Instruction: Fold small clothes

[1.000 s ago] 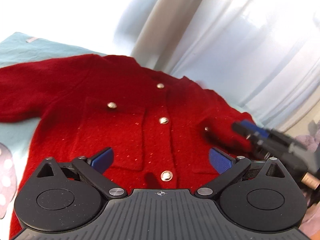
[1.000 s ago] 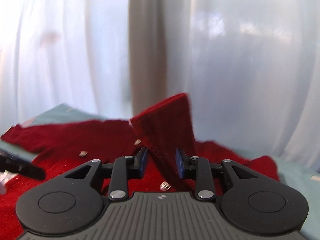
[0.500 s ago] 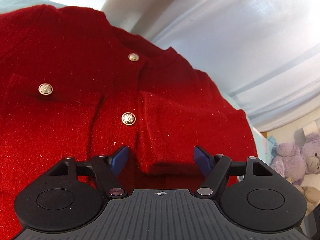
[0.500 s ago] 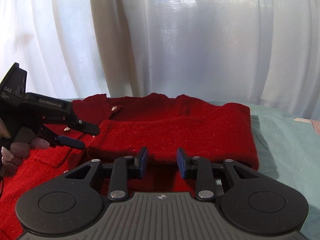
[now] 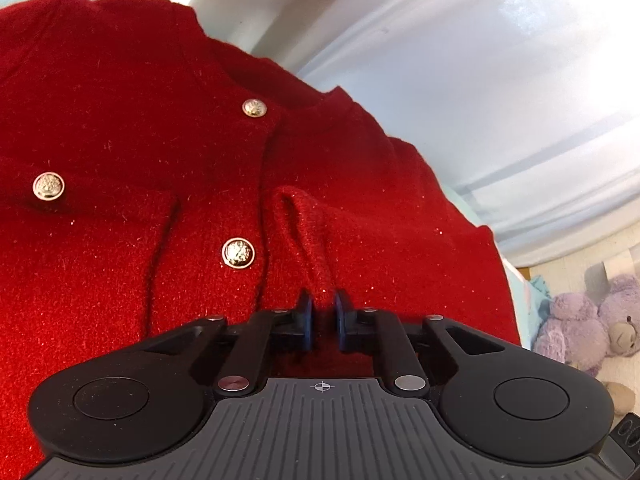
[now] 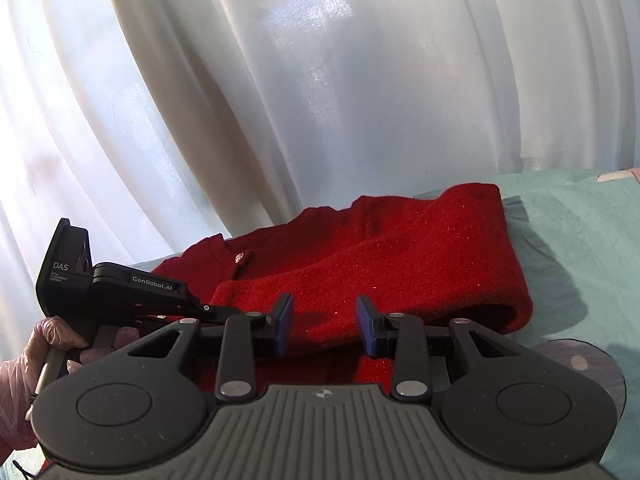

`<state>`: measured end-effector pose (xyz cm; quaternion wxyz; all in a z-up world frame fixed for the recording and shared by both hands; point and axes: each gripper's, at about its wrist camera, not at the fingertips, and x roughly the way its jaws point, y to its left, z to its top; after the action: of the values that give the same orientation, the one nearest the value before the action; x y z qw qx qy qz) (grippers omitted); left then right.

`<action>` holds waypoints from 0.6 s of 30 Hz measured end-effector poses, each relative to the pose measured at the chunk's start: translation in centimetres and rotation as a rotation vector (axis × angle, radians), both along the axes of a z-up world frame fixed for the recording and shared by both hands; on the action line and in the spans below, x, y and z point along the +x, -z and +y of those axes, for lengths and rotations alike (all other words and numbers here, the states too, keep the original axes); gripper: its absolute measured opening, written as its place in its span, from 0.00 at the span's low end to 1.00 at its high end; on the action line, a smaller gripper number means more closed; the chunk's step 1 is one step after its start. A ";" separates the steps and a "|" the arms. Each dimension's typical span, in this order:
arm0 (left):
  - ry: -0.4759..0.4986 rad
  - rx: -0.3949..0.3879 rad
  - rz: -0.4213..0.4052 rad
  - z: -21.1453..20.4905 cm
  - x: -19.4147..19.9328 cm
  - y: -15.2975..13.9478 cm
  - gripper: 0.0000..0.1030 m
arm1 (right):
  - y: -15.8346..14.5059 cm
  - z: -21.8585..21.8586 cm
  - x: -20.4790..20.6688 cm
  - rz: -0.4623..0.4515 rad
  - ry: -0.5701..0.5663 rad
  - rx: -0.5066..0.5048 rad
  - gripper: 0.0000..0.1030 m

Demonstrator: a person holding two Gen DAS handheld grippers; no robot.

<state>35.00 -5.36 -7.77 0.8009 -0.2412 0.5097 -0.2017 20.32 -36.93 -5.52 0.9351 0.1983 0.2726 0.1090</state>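
Closest in the left wrist view, the left gripper (image 5: 322, 318) has snapped from wide open a second ago to fully closed, and its blue pads now pinch a raised ridge of red knit: the edge of the sleeve (image 5: 380, 240) that lies folded across the chest of the red cardigan (image 5: 120, 140). A second ago that sleeve hung lifted in the right tool's grip; now it rests flat over the front, just beside the button placket with 3 gold buttons (image 5: 238, 253) in view. My reading is that the first sleeve fold is done and the left tool is pinching the cuff end to adjust or pin it.

In the right wrist view, the right gripper (image 6: 324, 330) has let go; its jaws are opening, standing partly apart, with the folded sleeve (image 6: 400, 272) just past the blue pads and nothing pressed between them. To its left, a gloved hand (image 6: 44, 344) holds the left tool, nose down on the garment.

Farther out, the cardigan lies spread on the pale green sheet (image 6: 580, 248). Beyond hang white curtains (image 6: 320, 80), and purple plush toys (image 5: 588, 320) sit off the sheet's far side. The other sleeve is out of view, so the fold is likely not yet complete.
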 end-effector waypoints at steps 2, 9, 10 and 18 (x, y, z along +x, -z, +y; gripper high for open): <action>-0.002 0.005 -0.043 0.2 -0.2 -1.2 0.12 | 0.2 0.1 0.2 0.012 0.010 0.001 0.32; -0.065 0.071 -0.248 4.9 -0.5 -7.5 0.12 | -0.2 -0.1 0.6 0.018 0.046 -0.023 0.32; -0.083 0.131 -0.262 5.7 -0.2 -7.6 0.12 | -0.2 -0.1 0.7 0.021 0.050 -0.028 0.32; -0.177 0.246 -0.126 10.8 1.5 -1.7 0.45 | 0.9 -0.2 2.3 0.084 0.071 -0.058 0.44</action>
<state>36.52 5.44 -6.11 0.8693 -0.1721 0.4561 -0.0813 22.60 -37.09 -6.39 0.9315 0.1850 0.3074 0.0595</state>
